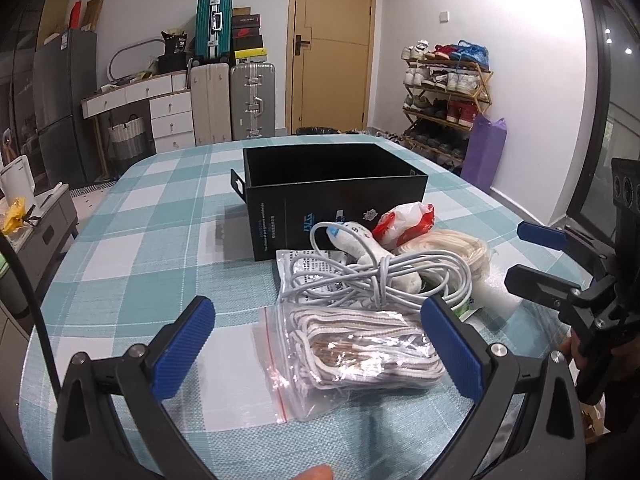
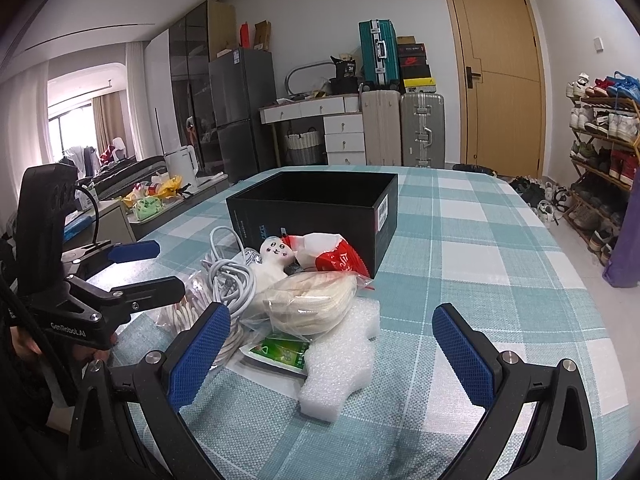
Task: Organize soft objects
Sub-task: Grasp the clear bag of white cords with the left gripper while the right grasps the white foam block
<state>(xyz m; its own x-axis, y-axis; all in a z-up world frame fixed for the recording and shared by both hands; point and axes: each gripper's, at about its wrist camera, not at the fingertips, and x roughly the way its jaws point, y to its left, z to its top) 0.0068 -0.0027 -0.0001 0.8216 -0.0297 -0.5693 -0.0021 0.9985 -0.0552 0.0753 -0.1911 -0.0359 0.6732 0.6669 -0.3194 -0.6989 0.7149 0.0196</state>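
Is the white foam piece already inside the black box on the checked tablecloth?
No. In the right wrist view the white foam piece lies on the tablecloth in front of the black box, at the near edge of the pile.

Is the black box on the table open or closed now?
Open. The black box has no lid, and its dark inside walls show from above. Whether anything lies at its bottom, I cannot tell.
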